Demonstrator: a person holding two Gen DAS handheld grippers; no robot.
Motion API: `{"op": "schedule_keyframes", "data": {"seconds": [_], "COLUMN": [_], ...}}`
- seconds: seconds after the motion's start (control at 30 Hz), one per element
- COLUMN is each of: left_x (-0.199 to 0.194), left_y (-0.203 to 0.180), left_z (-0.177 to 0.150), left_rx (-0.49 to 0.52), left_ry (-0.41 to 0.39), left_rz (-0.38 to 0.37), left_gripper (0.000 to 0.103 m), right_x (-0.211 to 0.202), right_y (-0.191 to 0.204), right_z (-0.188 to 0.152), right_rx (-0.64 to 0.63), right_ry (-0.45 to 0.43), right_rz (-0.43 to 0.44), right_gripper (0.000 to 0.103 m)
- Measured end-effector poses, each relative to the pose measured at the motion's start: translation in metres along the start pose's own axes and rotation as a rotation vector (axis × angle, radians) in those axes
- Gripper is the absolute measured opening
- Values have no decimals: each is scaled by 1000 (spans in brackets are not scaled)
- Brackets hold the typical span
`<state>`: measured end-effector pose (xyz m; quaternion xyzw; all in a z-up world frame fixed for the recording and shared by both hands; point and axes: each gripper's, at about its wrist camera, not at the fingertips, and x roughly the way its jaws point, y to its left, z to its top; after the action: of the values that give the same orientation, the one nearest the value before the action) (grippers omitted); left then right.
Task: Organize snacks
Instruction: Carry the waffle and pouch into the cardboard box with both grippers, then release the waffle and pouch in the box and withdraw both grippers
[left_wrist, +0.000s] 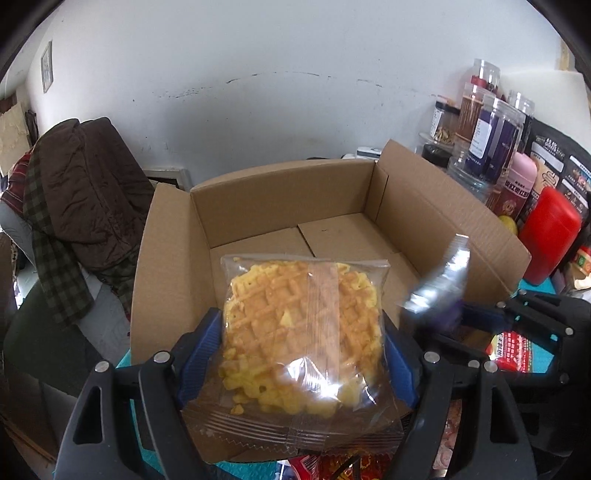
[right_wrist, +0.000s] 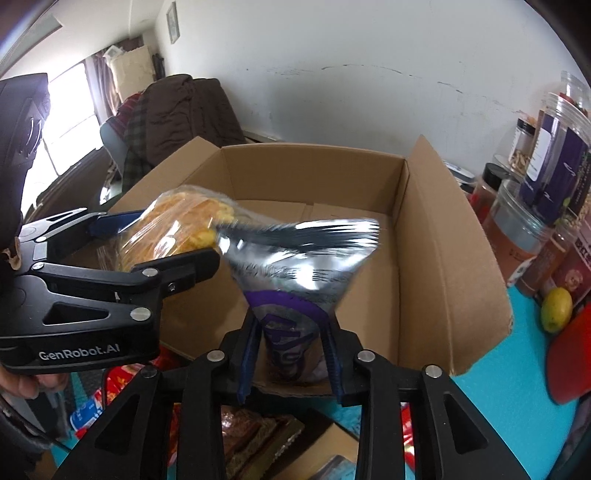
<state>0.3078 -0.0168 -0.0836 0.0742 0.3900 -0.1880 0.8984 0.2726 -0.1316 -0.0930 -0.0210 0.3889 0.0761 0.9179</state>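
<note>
Left tongs (left_wrist: 303, 354): clamped on the waffle packet, one blue pad against each side edge of the wrapper; they point down towards the open box.
Waffle packet (left_wrist: 303, 328): a clear wrapper with a golden, grid-patterned waffle inside, held over the near part of the cardboard box, not resting on its floor.
Right tongs (right_wrist: 291, 354): the blue pads sit close together on either side of the narrow lower end of the silver pouch; the pouch hangs between them, but the picture is blurred there and I cannot tell whether the pads press on it.
Silver pouch (right_wrist: 295, 266): a foil bag with purple print, its crimped top fanned out wide above the box opening, just beside the waffle packet.
Cardboard box (left_wrist: 280, 192): brown, flaps standing up, bare floor showing beyond both packets; it stands on the surface.
Surface (right_wrist: 517, 406): covered in turquoise, with the box on it and clutter to the right.
Clear jars (left_wrist: 491, 136): a cluster of lidded plastic jars, some with dark purple labels, to the right of the box near the wall.
Red container (left_wrist: 550, 236): just beside the box's right flap.
Yellow fruit (right_wrist: 556, 308): round, lying on the turquoise next to the box's right wall.
Loose snack packs (right_wrist: 255, 439): red and brown wrappers lying on the near side of the box, under the tongs.
Brown coat (left_wrist: 92, 184): draped over a chair to the left, well apart from the box.
</note>
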Motion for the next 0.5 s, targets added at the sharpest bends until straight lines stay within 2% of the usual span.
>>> {"op": "schedule_keyframes", "data": {"seconds": [0.23,0.5], "left_x": [3,-12], "left_y": [-1,2], "left_z": [1,4], "left_rx": [-11,-23], "left_ry": [24,-10], "left_rz": [25,68], "left_gripper": [81,81], "right_x": [-7,-21], "right_y": [-2,-4], "right_z": [-4,-2], "right_rx": [-1,10], "right_ry": [0,-13], "right_rz": [-39,-43], "right_gripper": [47,47]}}
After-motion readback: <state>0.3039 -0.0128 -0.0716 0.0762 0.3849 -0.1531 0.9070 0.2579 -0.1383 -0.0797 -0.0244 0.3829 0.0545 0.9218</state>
